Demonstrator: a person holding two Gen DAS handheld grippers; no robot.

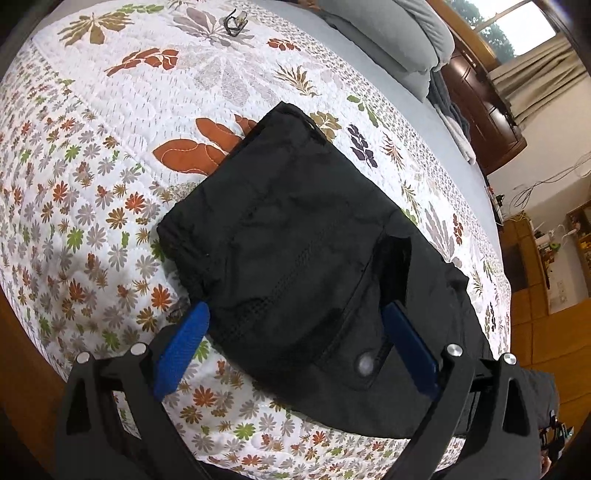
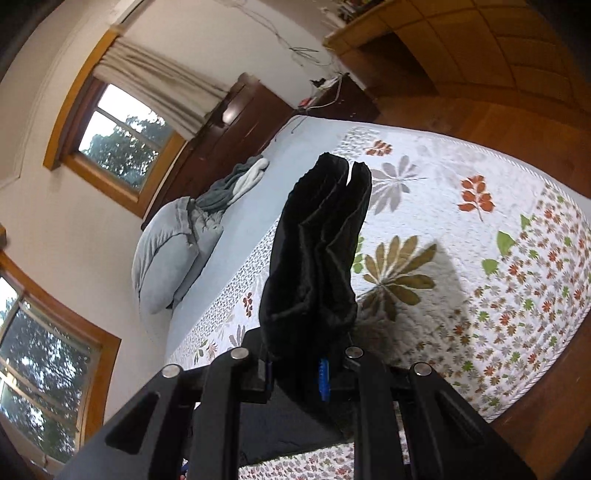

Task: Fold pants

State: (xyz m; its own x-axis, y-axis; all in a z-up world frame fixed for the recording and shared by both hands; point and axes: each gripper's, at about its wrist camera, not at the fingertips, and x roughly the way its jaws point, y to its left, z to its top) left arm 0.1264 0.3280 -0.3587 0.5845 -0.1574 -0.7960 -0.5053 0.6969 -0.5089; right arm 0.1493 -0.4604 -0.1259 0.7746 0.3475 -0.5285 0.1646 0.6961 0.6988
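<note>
The black pants (image 1: 295, 236) lie folded in a compact stack on the floral quilt (image 1: 110, 166). My left gripper (image 1: 295, 325) is open, its blue fingers (image 1: 184, 343) spread either side of the stack's near edge, just above it. In the right wrist view my right gripper (image 2: 295, 369) is shut on a bunched fold of the black pants (image 2: 317, 251), which stands up from the jaws above the quilt (image 2: 480, 258). Only slivers of its blue pads (image 2: 323, 376) show.
Grey pillows (image 2: 166, 258) and a folded blanket (image 2: 236, 184) sit at the head of the bed. A small dark clip-like object (image 1: 234, 20) lies on the far quilt. A dark wooden cabinet (image 1: 480, 103) and the wooden floor (image 2: 517, 122) border the bed.
</note>
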